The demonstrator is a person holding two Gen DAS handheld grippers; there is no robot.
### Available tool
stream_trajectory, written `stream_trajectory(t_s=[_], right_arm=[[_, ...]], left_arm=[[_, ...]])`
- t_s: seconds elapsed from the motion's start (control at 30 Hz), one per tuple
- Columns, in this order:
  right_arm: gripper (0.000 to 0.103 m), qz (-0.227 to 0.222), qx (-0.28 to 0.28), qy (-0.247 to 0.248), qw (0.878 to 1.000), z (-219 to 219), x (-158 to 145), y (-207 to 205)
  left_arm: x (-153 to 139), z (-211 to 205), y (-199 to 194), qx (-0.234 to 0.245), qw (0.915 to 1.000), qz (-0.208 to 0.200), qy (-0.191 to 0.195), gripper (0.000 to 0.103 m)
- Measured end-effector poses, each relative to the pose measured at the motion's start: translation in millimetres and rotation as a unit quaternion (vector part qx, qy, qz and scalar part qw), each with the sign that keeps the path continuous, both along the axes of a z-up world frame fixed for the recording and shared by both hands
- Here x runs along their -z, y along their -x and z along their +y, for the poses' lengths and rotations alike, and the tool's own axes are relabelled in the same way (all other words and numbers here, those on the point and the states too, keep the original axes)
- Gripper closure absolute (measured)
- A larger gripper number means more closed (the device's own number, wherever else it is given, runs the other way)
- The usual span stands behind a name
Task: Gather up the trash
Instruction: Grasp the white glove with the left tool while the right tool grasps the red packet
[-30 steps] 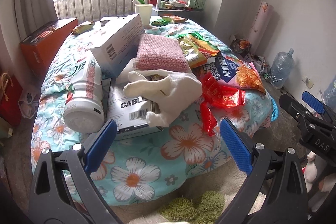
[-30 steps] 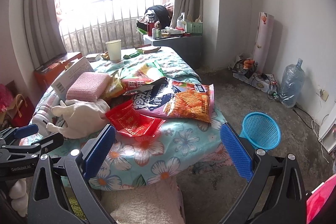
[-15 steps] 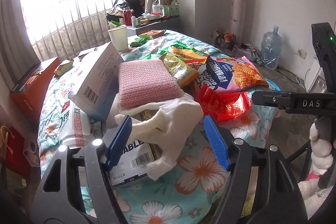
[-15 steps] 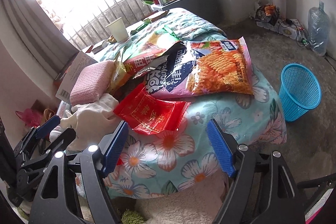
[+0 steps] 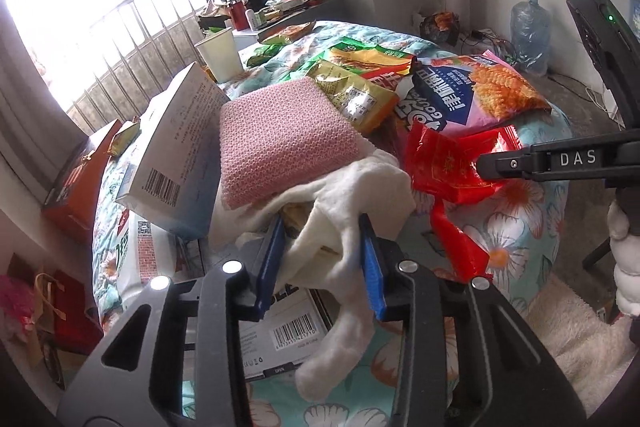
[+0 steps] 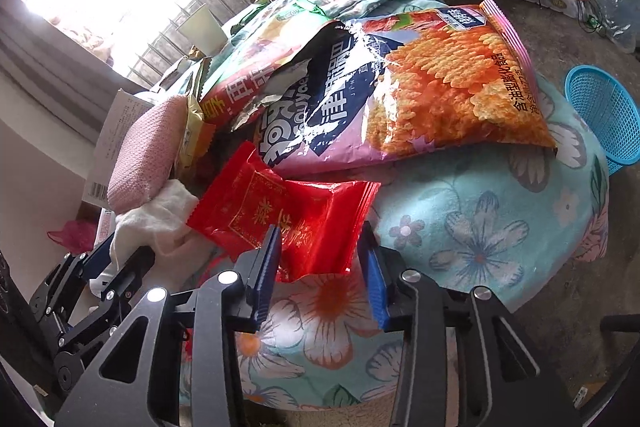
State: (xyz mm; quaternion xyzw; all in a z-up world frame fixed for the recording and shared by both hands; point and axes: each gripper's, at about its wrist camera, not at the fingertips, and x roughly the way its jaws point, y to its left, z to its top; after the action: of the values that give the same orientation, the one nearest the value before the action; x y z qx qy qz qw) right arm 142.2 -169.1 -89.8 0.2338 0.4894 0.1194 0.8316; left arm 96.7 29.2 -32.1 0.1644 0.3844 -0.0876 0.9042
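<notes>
- Both grippers are down at the near edge of the bench [image 6: 500,211], which sits under a flowered cloth and is still covered in clutter.
- The left gripper [image 5: 322,259] has a white glove [image 5: 352,211] between its blue fingers [image 5: 370,267]. The jaws are closing, already narrow, and the fabric bulges between the pads; I cannot tell whether they have it pinched yet.
- The right gripper [image 6: 320,259] is closing too, with the near edge of a red wrapper [image 6: 288,219] lying between its fingers [image 6: 372,275]. The pads look just short of pressing on the foil.
- The wrapper lies flat on the cloth, just in front of a big crisp bag [image 6: 420,79], with the glove touching its left corner.
- A blue basket [image 6: 600,115] stands on the floor beyond the far right side of the bench. From here it looks empty, though I only see part of its inside.
- By my reckoning the job is barely begun: nothing seems binned so far, and these two grabs are the first pickups.
- Left on the bench: the crisp bag, the yellow and green snack packets [image 5: 360,83], a paper cup [image 5: 218,53], boxes and a pink sponge [image 5: 280,135]. Some of that may not be trash at all.
- Next, as I see it, each grip has to firm up before anything goes to the basket.
</notes>
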Motion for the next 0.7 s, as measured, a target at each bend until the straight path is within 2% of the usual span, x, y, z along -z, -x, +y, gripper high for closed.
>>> stream_trajectory(t_s=[0.03, 0.13, 0.2, 0.3, 0.47, 0.7], right_arm=[[0.082, 0.001, 0.002, -0.003, 1.0, -1.8, 0.3, 1.2], [0.092, -0.002, 0.004, -0.004, 1.0, -5.8, -1.8, 9.8], [0.093, -0.009, 0.003, 0.0, 1.0, -8.0, -5.5, 16.7], [0.096, -0.024, -0.002, 0.008, 1.0, -9.8, -14.9, 26.5], [0.097, -0.054, -0.006, 0.007, 0.998, -13.4, -32.2, 42.2], [0.097, -0.108, -0.003, -0.003, 0.994, -22.8, -60.8, 54.5]], left_arm=[[-0.9, 1.5, 1.9, 0.003, 1.0, 0.002, 0.003, 0.074], [-3.7, 1.3, 5.3, 0.015, 0.9998, 0.004, 0.01, 0.084], [-8.3, 2.6, 9.8, 0.018, 0.9997, 0.002, 0.019, 0.09], [-16.8, 4.3, 18.4, 0.021, 0.9992, -0.003, 0.035, 0.093], [-35.7, 6.9, 33.8, 0.029, 0.998, -0.017, 0.053, 0.094], [-69.3, 22.6, 45.9, 0.022, 0.9933, -0.037, 0.107, 0.094]])
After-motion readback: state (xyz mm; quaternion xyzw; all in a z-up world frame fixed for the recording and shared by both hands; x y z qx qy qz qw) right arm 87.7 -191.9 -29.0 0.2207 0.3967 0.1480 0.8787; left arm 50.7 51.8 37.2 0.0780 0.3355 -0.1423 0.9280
